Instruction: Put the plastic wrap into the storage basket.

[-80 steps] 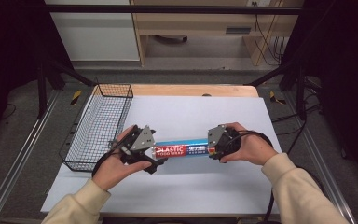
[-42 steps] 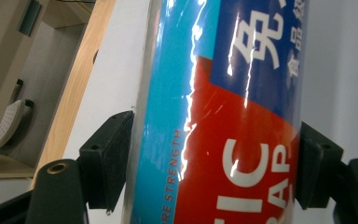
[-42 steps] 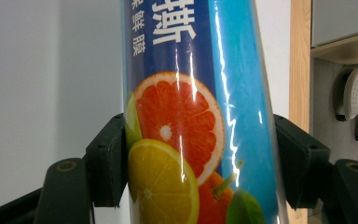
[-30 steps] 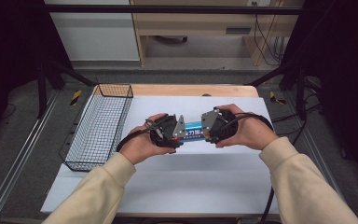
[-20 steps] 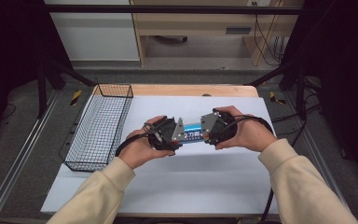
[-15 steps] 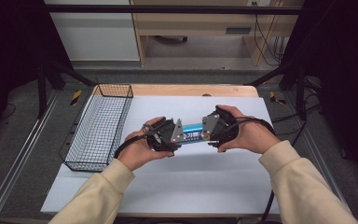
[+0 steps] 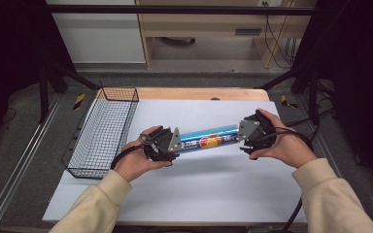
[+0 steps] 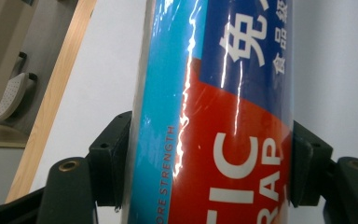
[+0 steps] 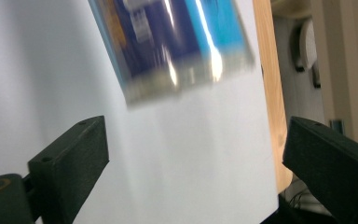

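High view: a blue and red plastic wrap roll lies crosswise near the middle of the white table, its left end at about 9 o'clock and its right end at about 3 o'clock. The left gripper clamps the roll's left end. The right gripper sits just off the right end, at 3 o'clock from the roll, its jaws having just been opening and nothing between them. A wire basket stands at 9 o'clock from the left hand, along the table's left edge.

Left gripper view: the roll runs from 6 o'clock to 12 o'clock, and both black pads press its sides, so the left gripper grips it firmly.

Right gripper view: the right gripper stands wide, with bare white table between the jaws. The roll's end hangs at 12 o'clock, clear of both jaws; it is blurred, so its print cannot be read.
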